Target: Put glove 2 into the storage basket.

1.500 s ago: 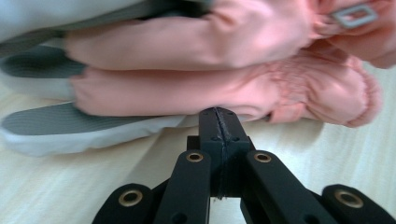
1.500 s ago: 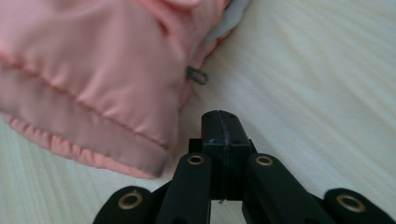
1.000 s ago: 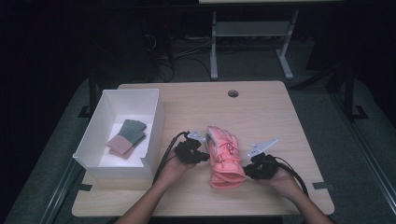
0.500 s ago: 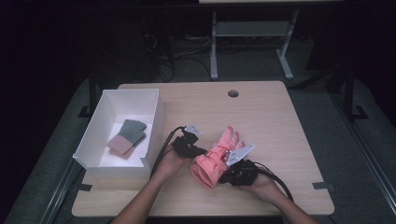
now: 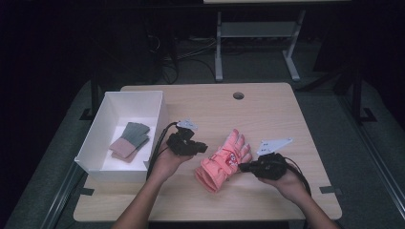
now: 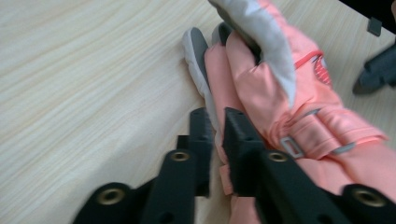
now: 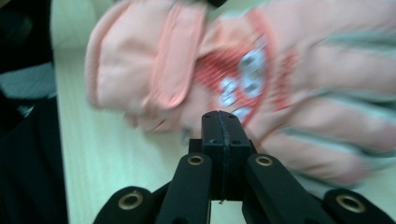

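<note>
- A second ago the puffy coral-pink ski glove point(image 5: 222, 160) lay straight up and down between both tools; now it lies slanted on the pale wooden table point(image 5: 267, 114), fingers pointing up-right, cuff towards the person.
- The left gripper point(image 6: 215, 122) has just been easing its jaws apart; a narrow gap shows, with the glove's pale edge seam between them, apparently no longer pinched.
- The right gripper point(image 7: 219, 122) has its jaws pressed flat together, nothing visible between them, nose right by the glove's patch.
- I'd guess it was just turned and let go, ready for a fresh grab.
- The glove: padded, grey-white fingertips, wrist strap with buckle, red-and-white emblem on the back.
- The white rectangular box point(image 5: 95, 143) on the left holds a green-and-pink knit glove point(image 5: 130, 139).
</note>
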`<state>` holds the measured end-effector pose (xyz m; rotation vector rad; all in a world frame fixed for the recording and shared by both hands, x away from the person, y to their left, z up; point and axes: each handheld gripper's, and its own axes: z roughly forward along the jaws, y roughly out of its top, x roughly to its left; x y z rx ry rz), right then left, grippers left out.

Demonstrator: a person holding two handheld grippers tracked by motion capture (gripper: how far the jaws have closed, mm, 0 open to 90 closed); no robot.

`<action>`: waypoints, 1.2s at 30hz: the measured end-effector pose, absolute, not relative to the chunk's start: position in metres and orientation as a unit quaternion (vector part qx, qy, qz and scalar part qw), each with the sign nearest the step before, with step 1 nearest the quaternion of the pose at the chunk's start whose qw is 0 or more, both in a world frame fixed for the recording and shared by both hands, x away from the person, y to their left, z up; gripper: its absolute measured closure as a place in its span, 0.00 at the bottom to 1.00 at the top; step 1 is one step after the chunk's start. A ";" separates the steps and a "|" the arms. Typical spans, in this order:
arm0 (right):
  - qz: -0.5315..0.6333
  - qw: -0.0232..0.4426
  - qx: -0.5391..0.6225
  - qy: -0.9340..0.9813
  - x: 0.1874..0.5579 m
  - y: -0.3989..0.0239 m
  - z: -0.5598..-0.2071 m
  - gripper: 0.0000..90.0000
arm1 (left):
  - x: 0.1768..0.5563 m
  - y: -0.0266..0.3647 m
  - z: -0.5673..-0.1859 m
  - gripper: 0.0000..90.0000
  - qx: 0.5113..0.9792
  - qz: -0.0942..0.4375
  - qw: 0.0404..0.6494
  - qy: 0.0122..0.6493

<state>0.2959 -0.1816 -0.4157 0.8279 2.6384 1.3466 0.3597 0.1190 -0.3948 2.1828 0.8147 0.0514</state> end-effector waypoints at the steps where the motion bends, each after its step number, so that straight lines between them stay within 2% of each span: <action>1: 0.439 0.045 0.275 0.854 0.299 -0.183 -0.412 1.00 | 0.359 0.119 -0.392 0.79 0.861 0.021 0.395 0.320; 5: 0.446 0.073 0.280 0.847 0.313 -0.181 -0.404 1.00 | 0.357 0.122 -0.380 0.59 0.863 0.020 0.399 0.309; 10: 0.447 0.084 0.285 0.844 0.325 -0.168 -0.405 1.00 | 0.352 0.123 -0.373 0.47 0.862 0.016 0.405 0.302; 18: 0.404 0.083 0.298 0.861 0.340 -0.150 -0.423 1.00 | 0.351 0.121 -0.374 0.40 0.866 0.011 0.403 0.295; 24: 0.382 0.075 0.304 0.869 0.349 -0.137 -0.436 1.00 | 0.353 0.116 -0.375 0.27 0.868 0.014 0.399 0.295; 36: 0.365 0.086 0.300 0.877 0.347 -0.130 -0.443 1.00 | 0.374 0.075 -0.407 0.18 0.884 -0.032 0.363 0.292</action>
